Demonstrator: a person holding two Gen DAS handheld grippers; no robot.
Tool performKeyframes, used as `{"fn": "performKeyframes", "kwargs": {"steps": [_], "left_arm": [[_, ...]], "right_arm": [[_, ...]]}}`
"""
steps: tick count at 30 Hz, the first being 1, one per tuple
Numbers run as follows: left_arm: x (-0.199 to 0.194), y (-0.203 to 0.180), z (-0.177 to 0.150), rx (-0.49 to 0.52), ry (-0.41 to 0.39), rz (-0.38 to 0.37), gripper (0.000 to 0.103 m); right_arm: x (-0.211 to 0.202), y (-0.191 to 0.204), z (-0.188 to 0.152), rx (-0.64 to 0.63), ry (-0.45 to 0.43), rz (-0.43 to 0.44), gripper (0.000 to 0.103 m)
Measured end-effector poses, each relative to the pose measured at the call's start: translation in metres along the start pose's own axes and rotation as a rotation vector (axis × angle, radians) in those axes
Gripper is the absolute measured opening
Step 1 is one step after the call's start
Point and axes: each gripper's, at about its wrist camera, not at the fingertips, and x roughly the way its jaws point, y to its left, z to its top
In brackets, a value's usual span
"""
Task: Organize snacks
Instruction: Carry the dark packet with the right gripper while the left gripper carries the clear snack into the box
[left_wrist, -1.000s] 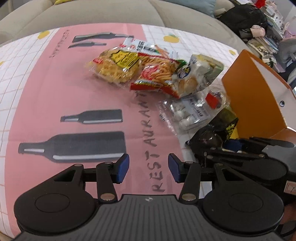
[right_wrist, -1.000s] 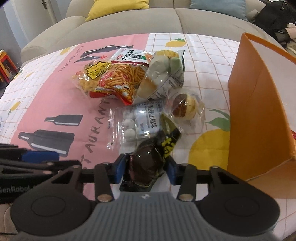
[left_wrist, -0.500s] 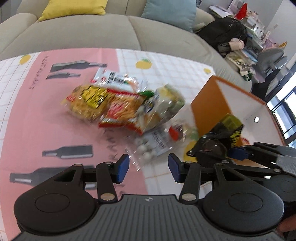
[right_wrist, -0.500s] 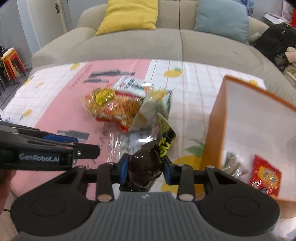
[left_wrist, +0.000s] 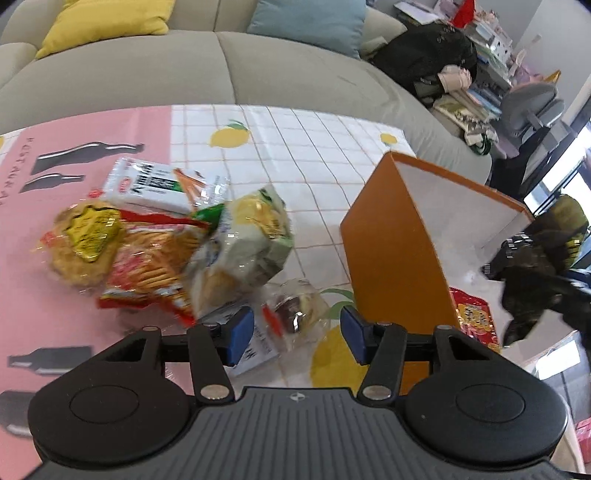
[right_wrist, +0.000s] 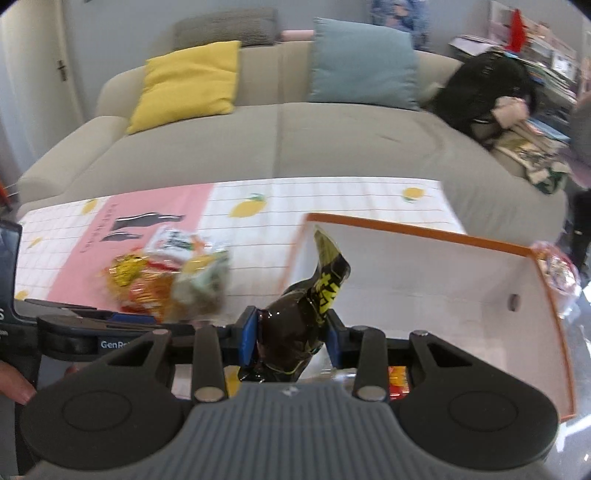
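The right hand-held gripper (right_wrist: 291, 341) is squeezing a shiny dark-brown snack packet with yellow letters (right_wrist: 295, 325) over the orange box with white insides (left_wrist: 395, 254). The slippery packet might slide out and miss the box. The left hand-held gripper (left_wrist: 297, 334) is hanging open beside the box. About five snack bags are lying left of the box, and one red packet (left_wrist: 474, 321) is inside.

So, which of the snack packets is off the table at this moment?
Only the dark brown packet with yellow print: the right gripper holds it above the orange box. The other packets lie on the tablecloth.
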Motion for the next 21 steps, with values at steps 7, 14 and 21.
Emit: {"fn": "performKeyframes", "kwargs": {"steps": [7,14,21], "left_arm": [[0.031,-0.008,0.001,0.035,0.032,0.059,0.064],[0.039,-0.009,0.000,0.038,0.065,0.062,0.035],[0.029,-0.014,0.002,0.053,0.042,0.045,0.027]], "right_arm": [[0.022,-0.031,-0.008,0.027,0.054,-0.014,0.036],[0.049,-0.056,-0.016,0.074,0.140,0.025,0.037],[0.061,-0.067,-0.019,0.089,0.181,0.055,0.037]]}}
